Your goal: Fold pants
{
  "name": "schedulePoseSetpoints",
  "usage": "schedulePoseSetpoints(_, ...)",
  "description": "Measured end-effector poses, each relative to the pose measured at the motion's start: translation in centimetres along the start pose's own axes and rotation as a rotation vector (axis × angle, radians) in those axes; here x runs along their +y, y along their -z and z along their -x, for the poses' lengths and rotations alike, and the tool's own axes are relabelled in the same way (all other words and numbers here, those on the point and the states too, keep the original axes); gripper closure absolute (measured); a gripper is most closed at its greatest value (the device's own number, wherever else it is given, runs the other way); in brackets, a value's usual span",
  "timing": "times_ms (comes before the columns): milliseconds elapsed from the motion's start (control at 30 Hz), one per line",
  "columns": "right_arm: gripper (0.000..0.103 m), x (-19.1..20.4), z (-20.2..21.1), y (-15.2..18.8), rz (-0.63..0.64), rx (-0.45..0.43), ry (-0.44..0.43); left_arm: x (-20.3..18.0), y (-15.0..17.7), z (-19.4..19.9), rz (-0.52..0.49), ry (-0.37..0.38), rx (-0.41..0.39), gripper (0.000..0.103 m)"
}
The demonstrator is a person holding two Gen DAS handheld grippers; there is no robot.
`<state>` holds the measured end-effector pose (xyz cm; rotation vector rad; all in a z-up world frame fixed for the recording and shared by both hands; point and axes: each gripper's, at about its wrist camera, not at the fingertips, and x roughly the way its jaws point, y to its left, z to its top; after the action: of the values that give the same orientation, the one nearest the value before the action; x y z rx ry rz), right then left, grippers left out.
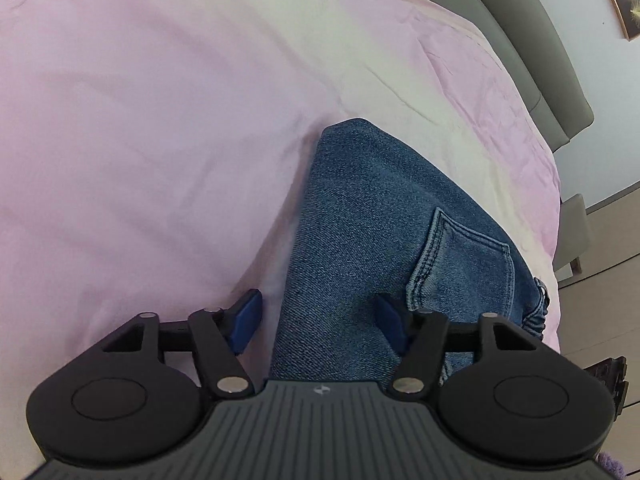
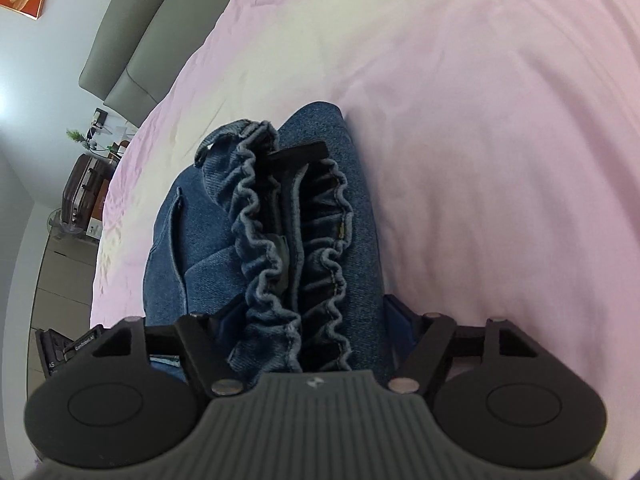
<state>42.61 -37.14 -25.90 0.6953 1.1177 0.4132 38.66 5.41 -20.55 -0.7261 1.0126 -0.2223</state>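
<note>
The jeans (image 1: 372, 240) lie on the pink bedsheet (image 1: 140, 140) in a folded bundle, running from the lower middle of the left wrist frame up toward its centre, where a rounded fold edge ends the denim. In the right wrist frame the same bundle (image 2: 264, 216) fills the lower centre.

The left gripper (image 1: 318, 322) stands released: one blue pad (image 1: 246, 320) sits over bare sheet at the left of the denim edge, the other (image 1: 392, 322) over the cloth, with the edge of the bundle between them and neither pad visibly pressing. The right gripper (image 2: 308, 332) straddles the gathered waistband (image 2: 288, 240); its pads are mostly hidden by denim, and no pinch shows, so I read it as unclenched around the cloth rather than grasping.

Handling, as a judgement — denim is soft but thick, fairly heavy for clothing, and rough enough not to slip from rubber pads. Layers will sag and slide over one another if lifted from one point, so a hold at each end of one edge suits it. The elastic waistband is bulky and springy; take it through the whole stack, not just the top ruffle.

The left wrist view alone shows the back pocket (image 1: 464, 264) with its stitching, right of centre, and the smooth fold edge. The right wrist view alone shows the ruffled waistband opening and a dark flat piece (image 2: 298, 152) at its far end — what that is I cannot tell
</note>
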Motion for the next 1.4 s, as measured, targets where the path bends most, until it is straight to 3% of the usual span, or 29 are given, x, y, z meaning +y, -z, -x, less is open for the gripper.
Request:
schedulePoseSetpoints(67,0.045,0.5,0.2,0.1,0.015,0.004,0.007,-0.1,0.0,0.3,0.027,0.006,0.0,0.059)
schedulePoseSetpoints(200,0.055,2.6,1.4,-0.2,0.058,-0.013,0.049,-1.5,0.3,1.6,-0.012,-0.032,-0.03,0.076)
schedulePoseSetpoints(433,0.063,7.8,5.3,0.7,0.138,-0.043,0.071,-2.9,0.8,6.4,-0.047,-0.03,-0.079,0.083)
schedulePoseSetpoints(633,0.064,13.3,6.4,3.5,0.187,-0.036,0.035,-1.0,1.4,13.3,-0.036,-0.033,-0.144,0.083)
schedulePoseSetpoints(833,0.064,19.5,2.8,8.2,0.21,-0.05,-0.077,3.6,0.8,22.0,-0.001,-0.089,-0.287,0.083)
schedulePoseSetpoints(1000,0.064,24.7,-2.5,11.4,0.222,-0.027,-0.142,8.3,-0.5,26.8,0.035,-0.138,-0.368,0.083)
schedulePoseSetpoints(1233,0.065,29.5,-9.0,14.4,0.222,-0.025,-0.167,13.1,-4.0,28.4,0.014,-0.177,-0.364,0.083)
schedulePoseSetpoints(1400,0.065,28.9,-11.7,15.4,0.189,-0.028,-0.145,15.7,-5.2,26.8,-0.024,-0.166,-0.313,0.083)
